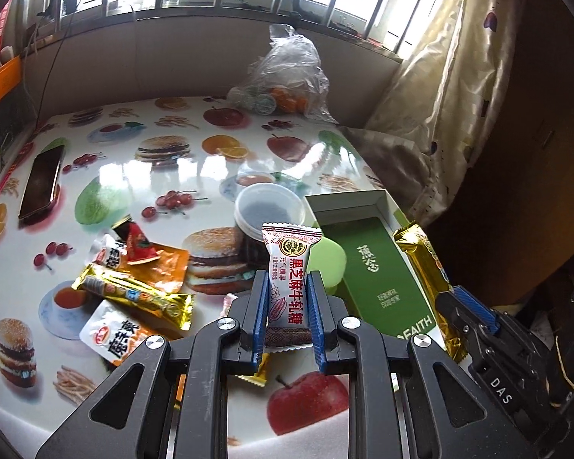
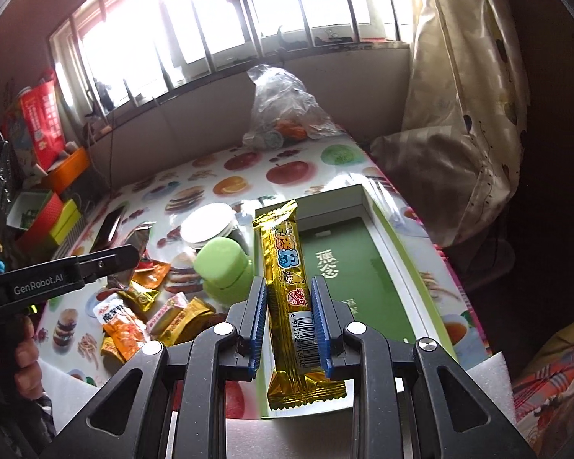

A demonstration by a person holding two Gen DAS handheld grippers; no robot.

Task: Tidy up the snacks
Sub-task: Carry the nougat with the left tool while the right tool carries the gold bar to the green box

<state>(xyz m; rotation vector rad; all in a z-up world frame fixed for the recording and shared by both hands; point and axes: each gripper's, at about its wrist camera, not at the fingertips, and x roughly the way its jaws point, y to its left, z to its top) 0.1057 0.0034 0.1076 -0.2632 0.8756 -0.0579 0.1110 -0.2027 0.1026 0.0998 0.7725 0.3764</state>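
Note:
My left gripper (image 1: pixel 287 302) is shut on a white-and-red candy packet (image 1: pixel 289 279), held upright above the table. My right gripper (image 2: pixel 289 306) is shut on a long gold snack bar (image 2: pixel 287 287), which hangs over the left rim of the open green-lined box (image 2: pixel 348 264). In the left wrist view that gold snack bar (image 1: pixel 424 267) and the right gripper (image 1: pixel 463 306) show beside the box (image 1: pixel 379 264). A heap of loose snack packets (image 1: pixel 134 279) lies on the left of the table; the same heap of packets (image 2: pixel 149 313) shows in the right wrist view.
A clear jar (image 1: pixel 268 214) and a green lid (image 1: pixel 327 262) stand left of the box. A phone (image 1: pixel 42 183) lies far left. A plastic bag of fruit (image 1: pixel 283 76) sits at the back. A curtain (image 1: pixel 440 95) hangs right. Coloured boxes (image 2: pixel 46 214) crowd the left edge.

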